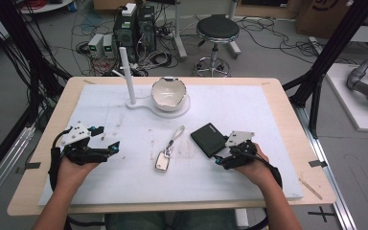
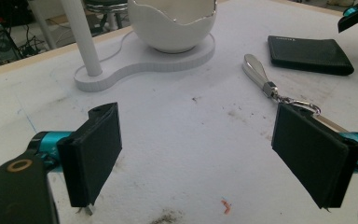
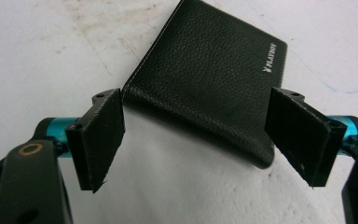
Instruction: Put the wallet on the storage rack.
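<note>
High view: wallet [image 1: 210,139] lies flat on the white mat [image 1: 100,177], nearer the person than the bowl [image 1: 169,94] and off to its right.
Right gripper [image 1: 225,155]: at the wallet's near edge, jaws apart, one at each end of that edge, holding nothing.
Left gripper [image 1: 110,148]: well left of the wallet, jaws wide apart, holding nothing.
Open room: bare mat around the wallet's far and right sides.
Right gripper view: wallet's [image 3: 209,79] grain, stitching and small white logo.
Left gripper view: key fob [image 2: 261,77] lies left of the wallet [image 2: 310,55].
Around: bowl on a white stand with a post [image 1: 127,72]; no part of it crowds the wallet.
</note>
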The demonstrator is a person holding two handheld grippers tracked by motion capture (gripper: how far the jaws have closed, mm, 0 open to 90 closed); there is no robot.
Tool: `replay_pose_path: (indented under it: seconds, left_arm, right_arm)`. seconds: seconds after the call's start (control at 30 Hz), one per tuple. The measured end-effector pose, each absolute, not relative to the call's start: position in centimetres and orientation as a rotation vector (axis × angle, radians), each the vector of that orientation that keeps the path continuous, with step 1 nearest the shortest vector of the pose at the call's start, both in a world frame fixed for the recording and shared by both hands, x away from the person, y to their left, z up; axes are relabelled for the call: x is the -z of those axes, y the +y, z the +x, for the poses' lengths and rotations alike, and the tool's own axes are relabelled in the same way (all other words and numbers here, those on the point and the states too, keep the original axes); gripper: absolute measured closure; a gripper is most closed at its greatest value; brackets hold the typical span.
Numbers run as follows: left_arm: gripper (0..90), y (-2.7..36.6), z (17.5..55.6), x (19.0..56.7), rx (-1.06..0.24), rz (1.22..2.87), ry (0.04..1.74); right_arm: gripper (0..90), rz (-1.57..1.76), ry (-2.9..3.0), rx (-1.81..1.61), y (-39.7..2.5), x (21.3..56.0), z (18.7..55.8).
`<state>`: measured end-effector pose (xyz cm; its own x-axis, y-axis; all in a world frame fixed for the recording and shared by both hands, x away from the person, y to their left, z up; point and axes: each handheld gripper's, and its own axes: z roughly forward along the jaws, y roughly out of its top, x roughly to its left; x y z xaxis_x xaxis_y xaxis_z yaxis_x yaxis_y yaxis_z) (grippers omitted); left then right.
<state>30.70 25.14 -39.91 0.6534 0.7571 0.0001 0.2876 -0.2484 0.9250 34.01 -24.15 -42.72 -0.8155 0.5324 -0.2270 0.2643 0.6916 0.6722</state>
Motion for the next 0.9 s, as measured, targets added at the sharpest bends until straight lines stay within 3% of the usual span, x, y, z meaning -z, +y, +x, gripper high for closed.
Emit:
replay_pose_path:
  seconds: [0.17,0.23,0.4,0.9]
  left_arm:
    - [15.9,25.1,30.7,39.9,-0.558,1.822,0.834]
    - [15.9,25.1,30.7,39.9,-0.556,1.823,0.834]
    - [15.9,25.1,30.7,39.9,-0.554,1.82,0.836]
    - [15.9,24.8,30.6,40.0,-0.545,1.825,0.833]
  right_arm:
    - [20.9,0.59,2.512,-0.866,-23.5,43.2,34.3]
    - [29.7,0.55,2.532,-0.81,-23.1,43.6,34.6]
    - [36.0,0.512,2.555,-0.817,-23.0,43.7,34.7]
    - [39.4,0.442,2.59,-0.768,-23.1,43.4,34.9]
